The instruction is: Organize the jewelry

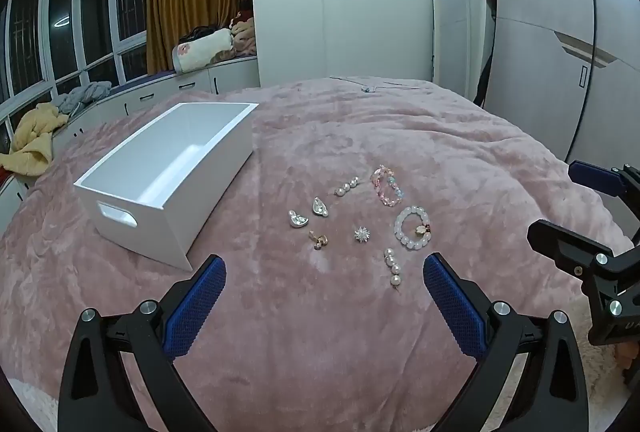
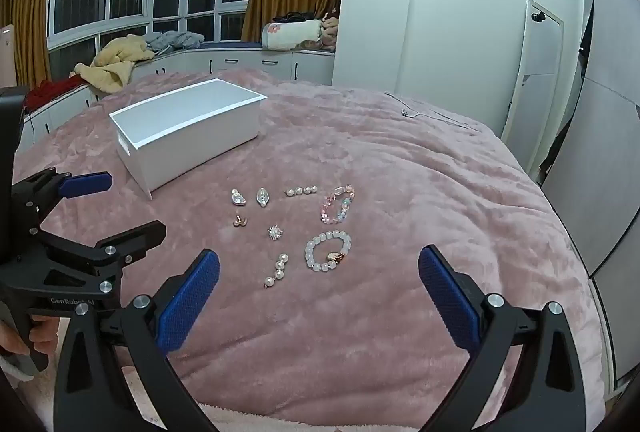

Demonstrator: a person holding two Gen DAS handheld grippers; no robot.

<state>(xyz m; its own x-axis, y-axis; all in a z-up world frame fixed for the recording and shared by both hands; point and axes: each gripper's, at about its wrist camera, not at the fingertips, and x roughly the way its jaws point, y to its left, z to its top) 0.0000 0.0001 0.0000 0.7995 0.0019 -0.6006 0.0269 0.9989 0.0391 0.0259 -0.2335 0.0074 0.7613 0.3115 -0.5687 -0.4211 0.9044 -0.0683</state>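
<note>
Both of my grippers hovered above the near edge of the bed (image 1: pixel 460 159). The left gripper (image 1: pixel 324 282) stood with jaws wide apart, nothing between them. The right gripper (image 2: pixel 319 274) likewise, spread and empty.

Nearest on the pink blanket lay a pearl drop strand (image 2: pixel 276 270), just ahead of the right gripper's left finger. Beside it, to the right, the white bead bracelet (image 2: pixel 329 251) with a small gold charm. A little farther, a small sparkly brooch (image 2: pixel 275 232) and a rose-gold earring (image 2: pixel 239 221). Beyond those, a row: two silver shell-shaped earrings (image 2: pixel 239 198) (image 2: pixel 263 197), a second pearl strand (image 2: pixel 301 190), and the pink crystal bracelet (image 2: pixel 337 209). All pieces lay apart from each other.

Farther left sat the white box (image 2: pixel 188 135), open on top; what I could see of its inside held nothing. Far across the bed lay a thin cord (image 2: pixel 424 115); I could not tell what it was.

Judgement: the sorting had not yet begun, every piece being outside the box. The step in hand was choosing the first pick. The near pearl strand or white bracelet looked easiest. The next move would call for lowering a gripper straight over one piece, pinching low against the soft pile without snagging the blanket, then carrying it over to the box.
</note>
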